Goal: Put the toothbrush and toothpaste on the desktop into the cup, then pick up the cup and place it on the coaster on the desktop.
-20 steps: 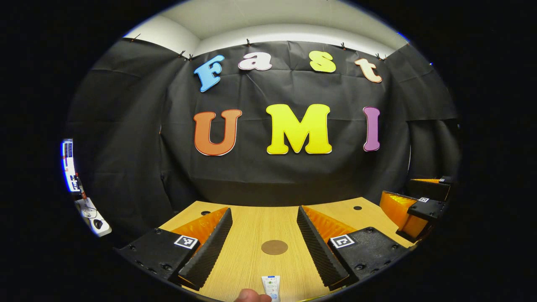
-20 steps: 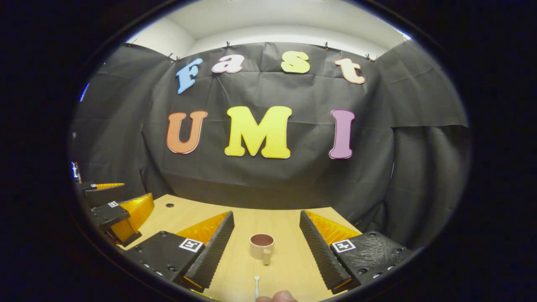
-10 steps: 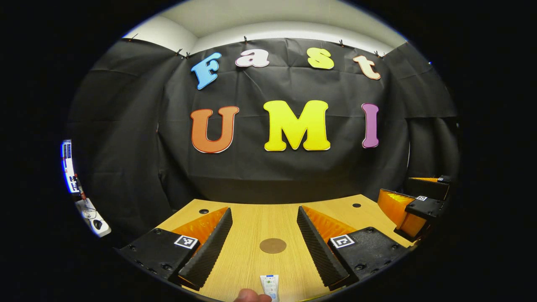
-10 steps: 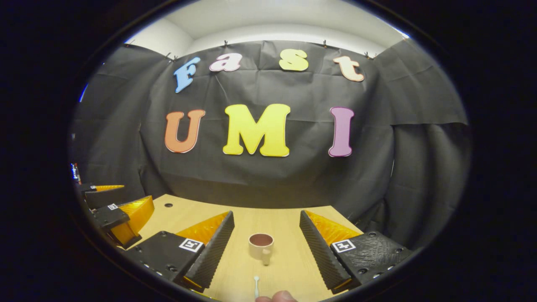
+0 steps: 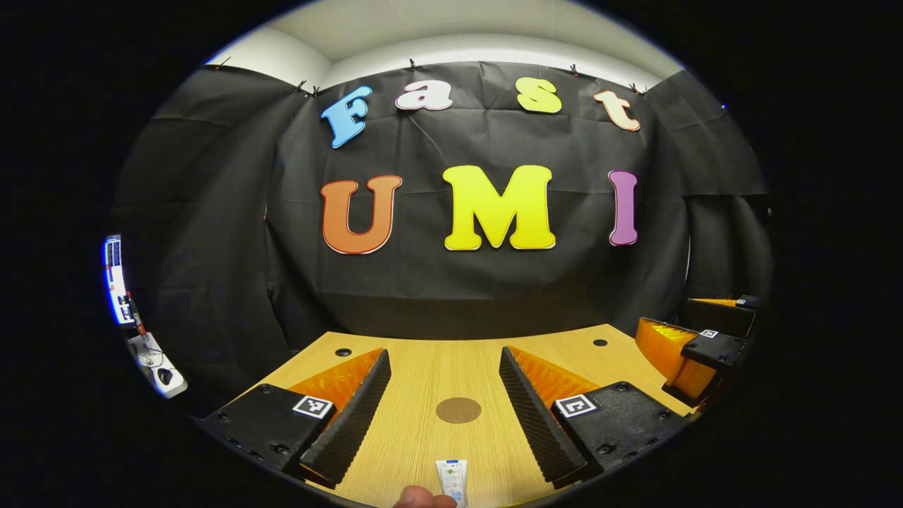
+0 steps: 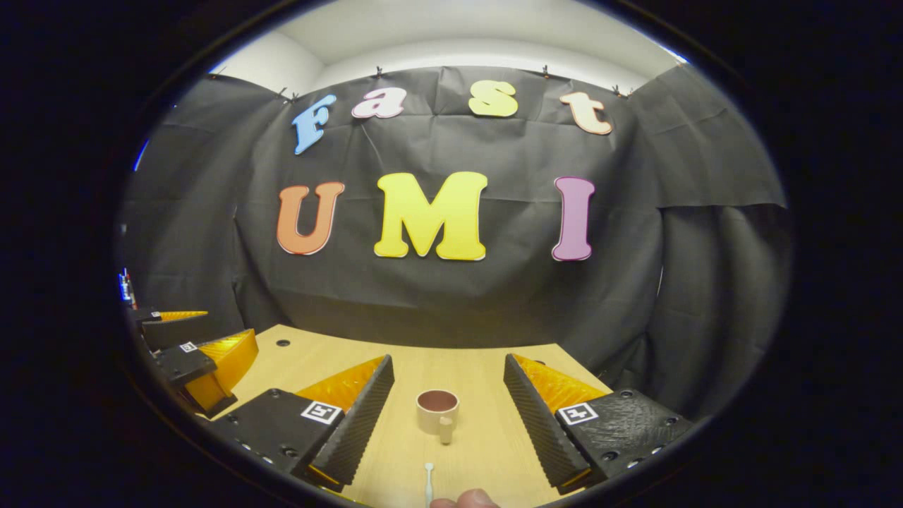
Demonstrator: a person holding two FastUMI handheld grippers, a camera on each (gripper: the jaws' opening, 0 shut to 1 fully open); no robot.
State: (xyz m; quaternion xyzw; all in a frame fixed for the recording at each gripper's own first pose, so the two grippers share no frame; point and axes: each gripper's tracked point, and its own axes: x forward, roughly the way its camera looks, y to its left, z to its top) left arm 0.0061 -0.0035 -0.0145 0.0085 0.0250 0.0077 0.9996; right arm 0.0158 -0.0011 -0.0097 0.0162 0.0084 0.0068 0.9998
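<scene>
Toothpaste point(image 5: 452, 480), a white tube with small green and blue print, lies flat on the wooden counter point(image 5: 416, 437) at the bottom edge of the left gripper view, its near end cut off. A round brown coaster point(image 5: 458, 410) sits on the counter just beyond it. The left hand-held gripper point(image 5: 446, 402) is spread wide, its two fingers flanking both tube and coaster without touching either; it holds nothing. A fingertip point(image 5: 422, 498) shows at the bottom edge, just beside the tube. The tube's long axis runs away from the camera, its visible flat end pointing toward the coaster.

In the right gripper view, a cream cup point(image 6: 437, 411) with a brown interior stands upright on the counter, handle facing the camera. A thin white toothbrush point(image 6: 427, 481) lies flat nearer the camera, apart from the cup. The right hand-held gripper point(image 6: 446, 406) is likewise spread wide, fingers either side of cup and toothbrush, touching neither and holding nothing. The toothbrush's long axis runs away from the camera, its small rounded end pointing toward the cup; its near end is cut off.
</scene>
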